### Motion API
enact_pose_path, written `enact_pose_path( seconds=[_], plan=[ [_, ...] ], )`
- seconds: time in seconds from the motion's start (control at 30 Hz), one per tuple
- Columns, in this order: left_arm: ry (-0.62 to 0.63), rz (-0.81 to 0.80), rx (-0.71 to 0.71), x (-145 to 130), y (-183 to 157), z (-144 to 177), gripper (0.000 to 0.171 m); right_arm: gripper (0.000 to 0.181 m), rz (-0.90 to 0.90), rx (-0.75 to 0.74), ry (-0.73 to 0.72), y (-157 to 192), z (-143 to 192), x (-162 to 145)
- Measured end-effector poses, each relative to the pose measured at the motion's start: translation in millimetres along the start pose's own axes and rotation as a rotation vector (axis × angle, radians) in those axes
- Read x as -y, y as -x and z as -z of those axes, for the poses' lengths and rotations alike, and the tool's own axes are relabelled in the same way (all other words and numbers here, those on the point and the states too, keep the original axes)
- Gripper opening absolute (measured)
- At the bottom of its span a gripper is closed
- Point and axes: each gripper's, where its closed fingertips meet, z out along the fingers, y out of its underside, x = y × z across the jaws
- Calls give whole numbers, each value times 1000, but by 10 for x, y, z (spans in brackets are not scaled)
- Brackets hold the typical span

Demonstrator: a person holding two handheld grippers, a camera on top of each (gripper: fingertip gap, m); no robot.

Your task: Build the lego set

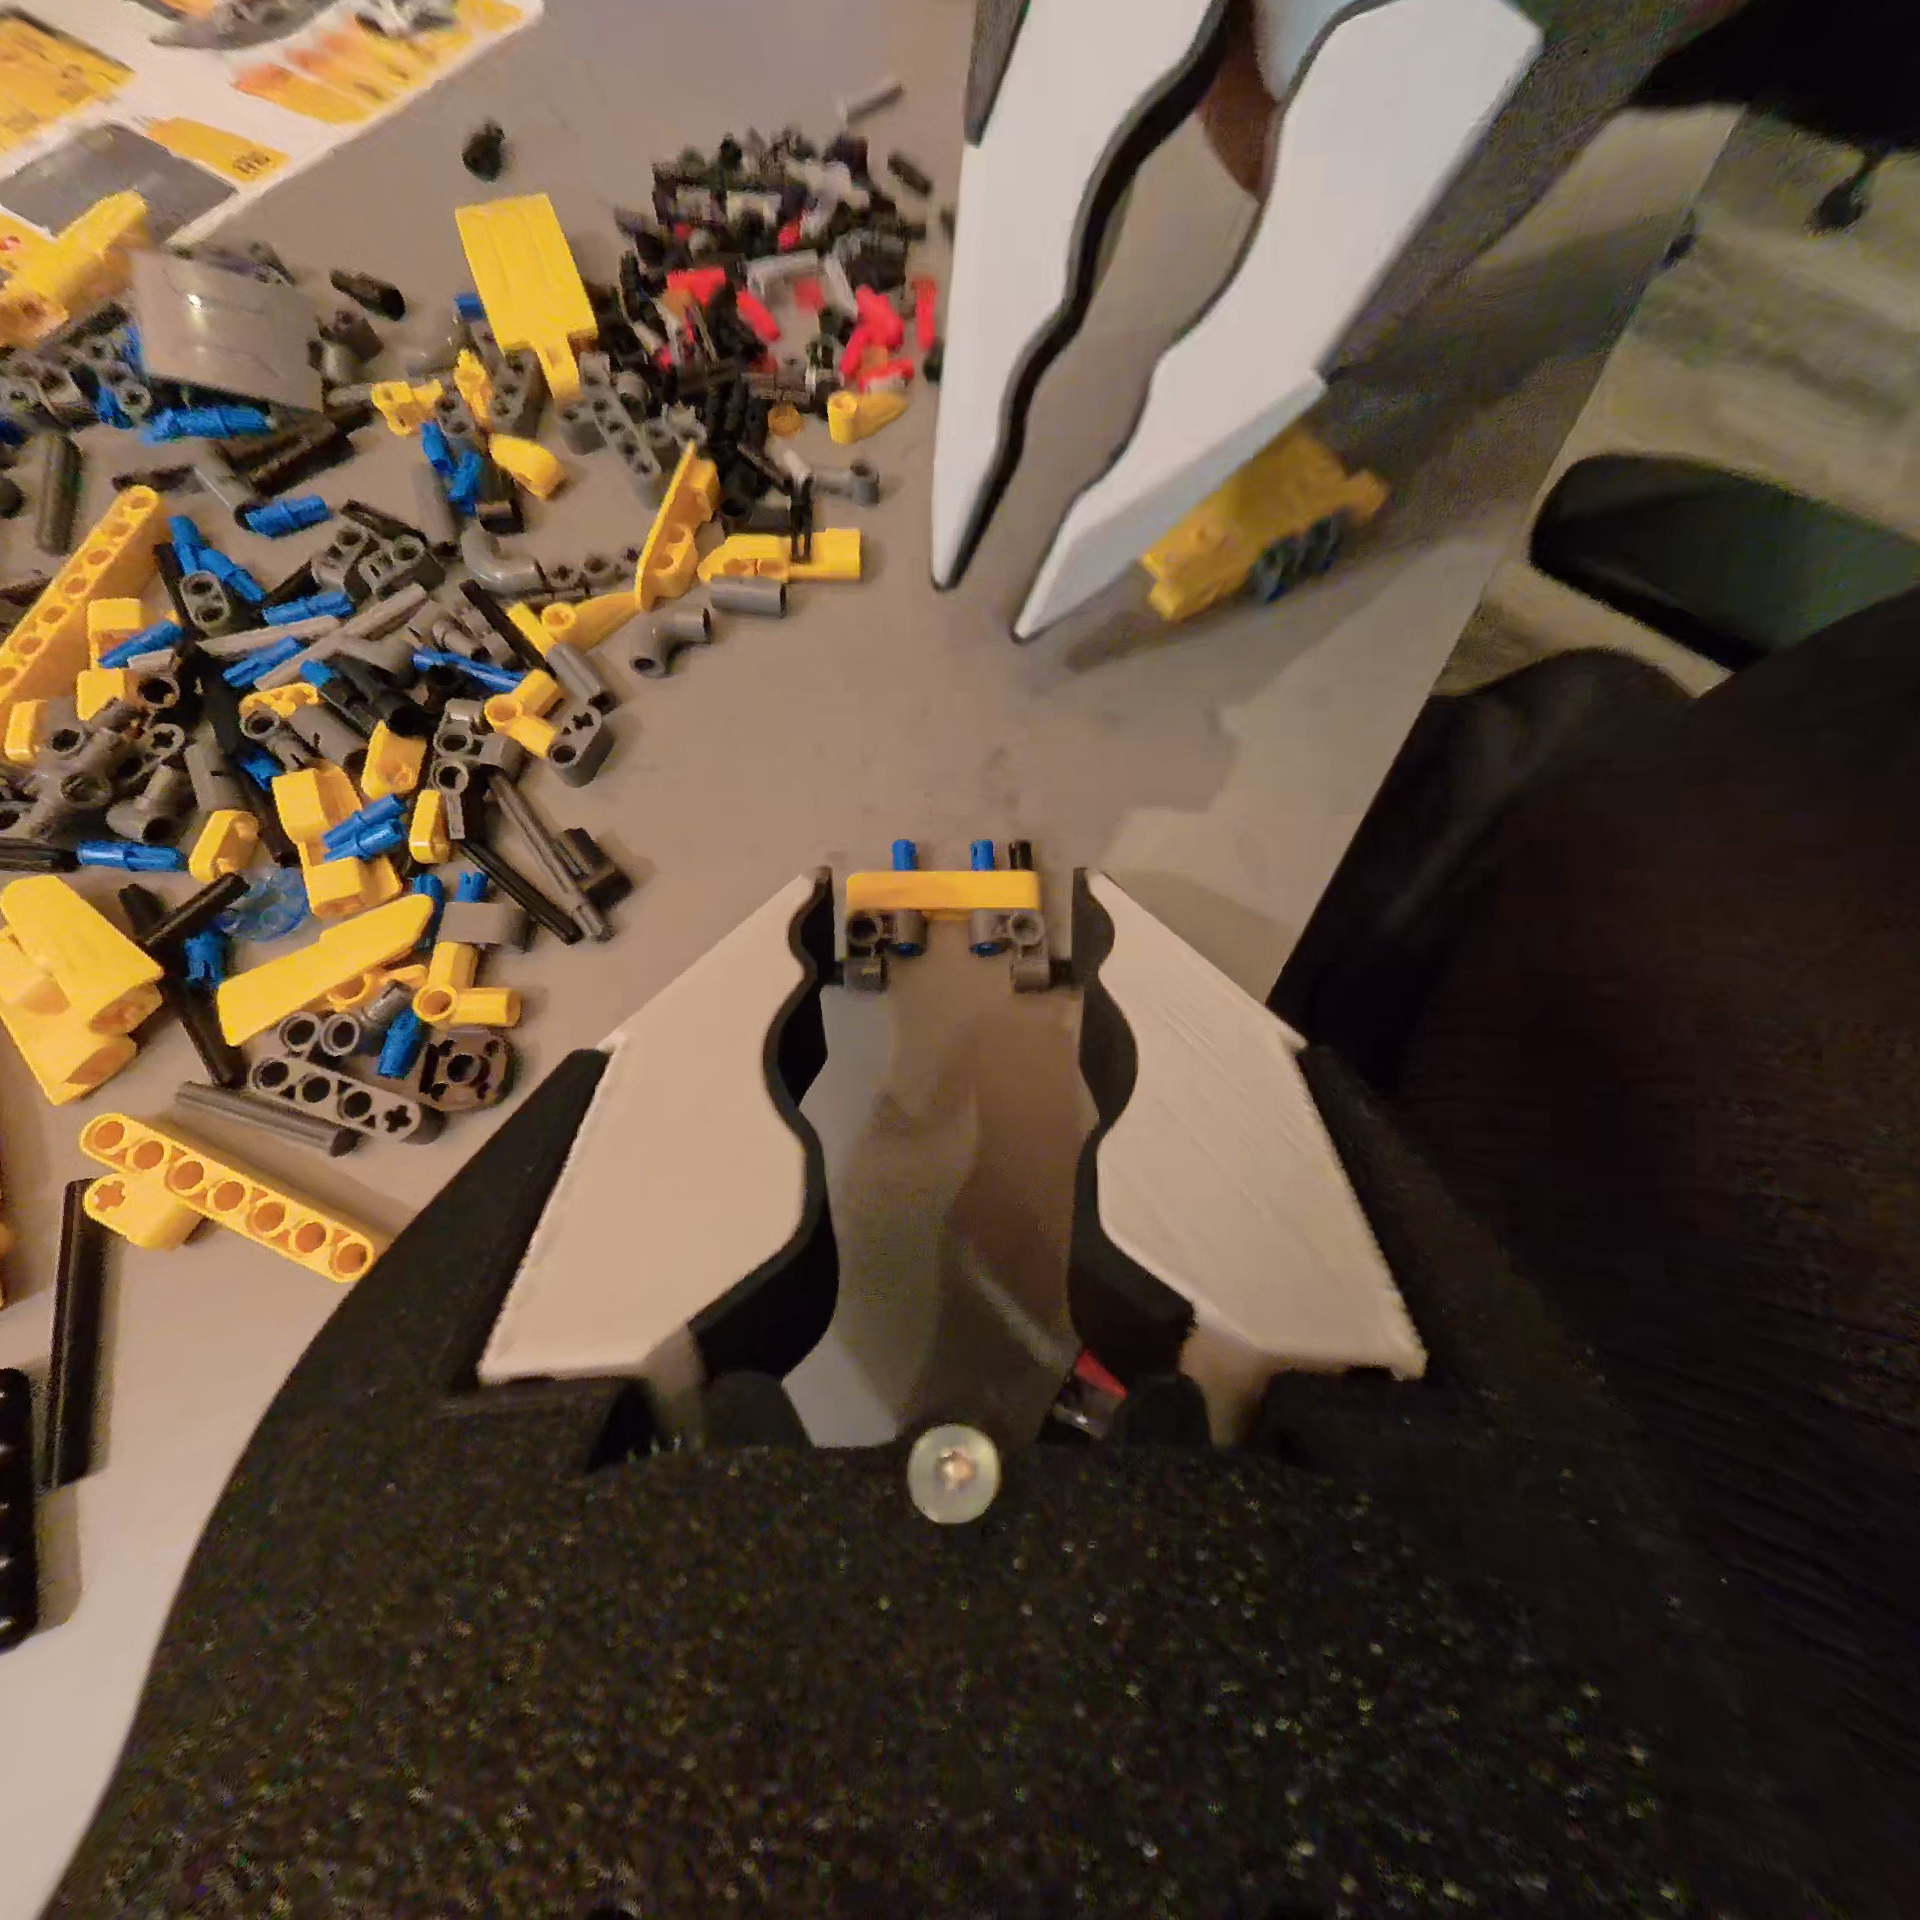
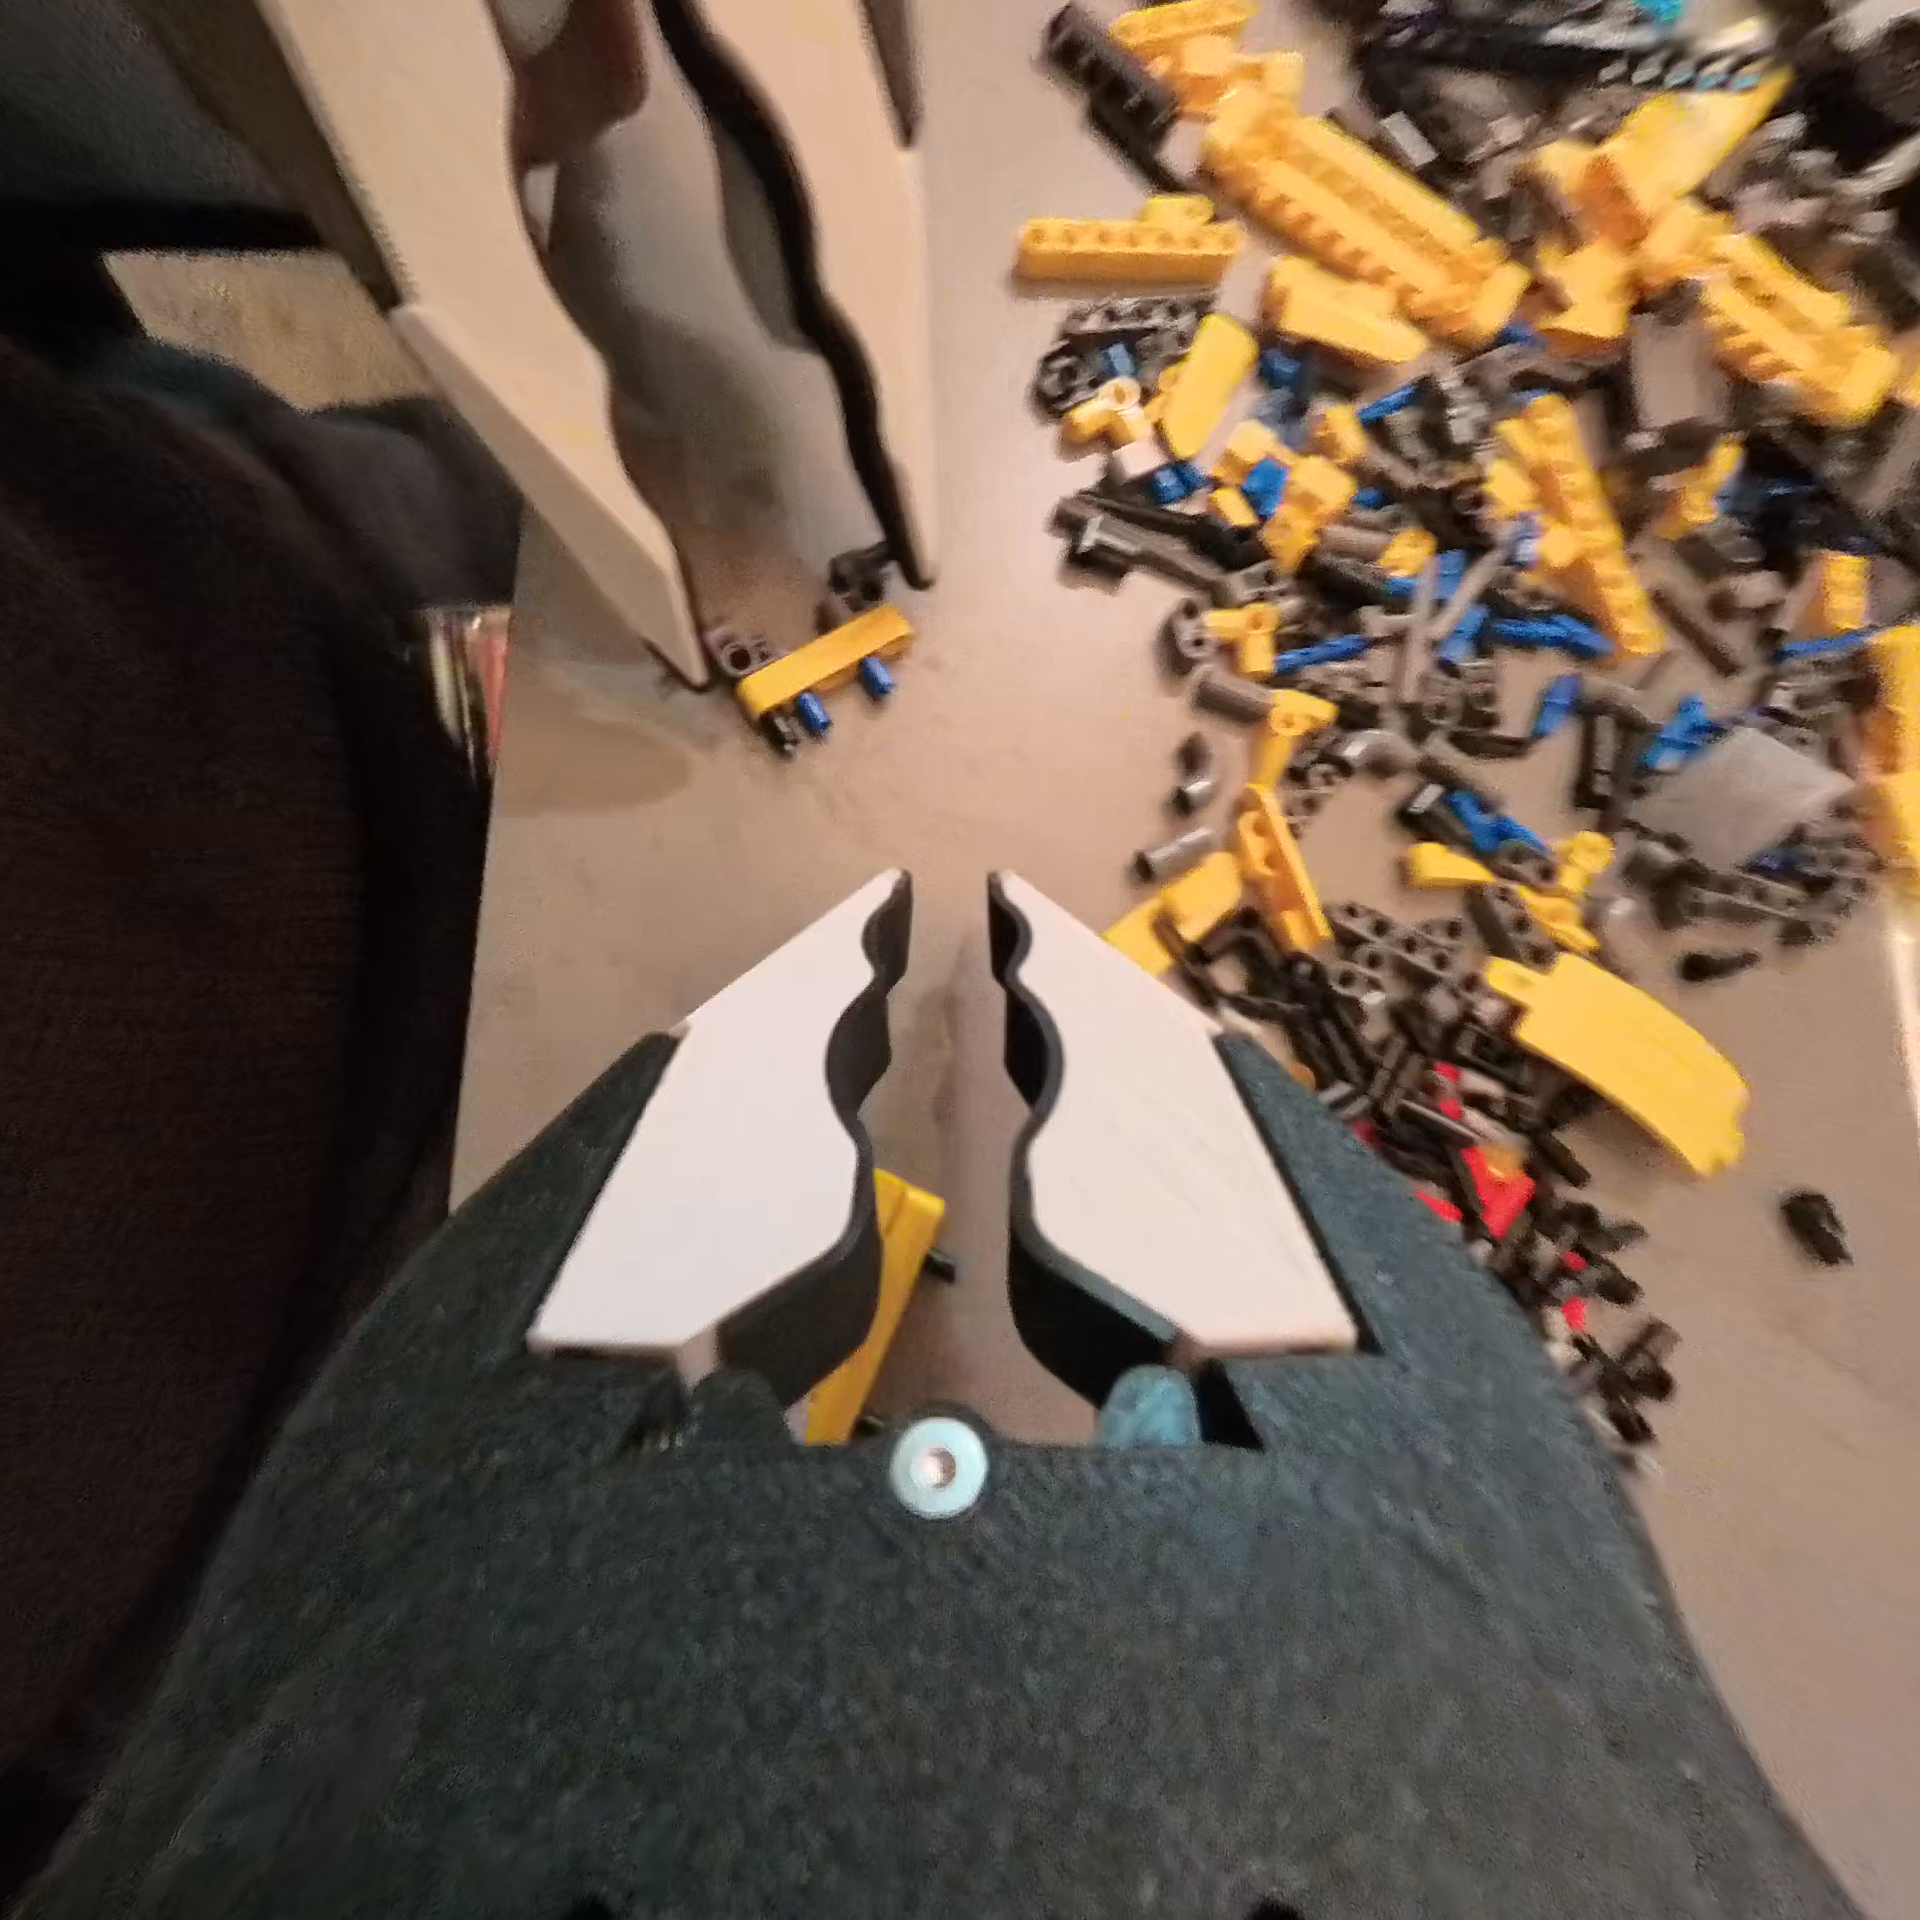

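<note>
My left gripper is shut on a small assembly, a short yellow beam with blue pins and grey connectors, held just above the grey table. It also shows in the right wrist view, still holding that assembly. My right gripper is empty, its jaws a narrow gap apart, over bare table next to the parts pile. It hangs tips-down in the left wrist view. A yellow block assembly lies on the table by it and shows under its fingers.
A wide pile of yellow, black, grey, blue and red building parts covers the table's left, seen at right in the right wrist view. Instruction sheets lie beyond. The table edge, a black chair and a person's dark clothing are at right. Across from one pair of fingers to the other is roughly 6 cm.
</note>
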Motion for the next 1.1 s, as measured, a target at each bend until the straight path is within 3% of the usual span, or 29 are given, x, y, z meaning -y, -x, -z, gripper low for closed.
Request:
enact_pose_path(
  seconds=[0.17,0.33,0.43,0.57,0.7,0.9,1.1],
  plan=[
    [-120,45,-11,297,74,176,47,17,-19,-136,-117,-431,285,135],
    [-290,80,221,826,802,346,46,26,94,-460,-166,-1208,451,395],
    [-275,87,273,981,1140,218,45,26,97,-489,-225,-1439,387,565],
    [-377,111,215,1081,1201,104,31,25,-33,-338,-258,-1338,265,407],
    [-445,153,163,1028,1177,38,8,15,-22,-373,-211,-1371,252,148],
    [-451,32,238,1038,1133,59,5,16,-114,-211,-265,-1145,90,252],
    [-404,11,249,965,1144,-13,6,16,-66,-207,-183,-1045,-127,202]
  ],
)
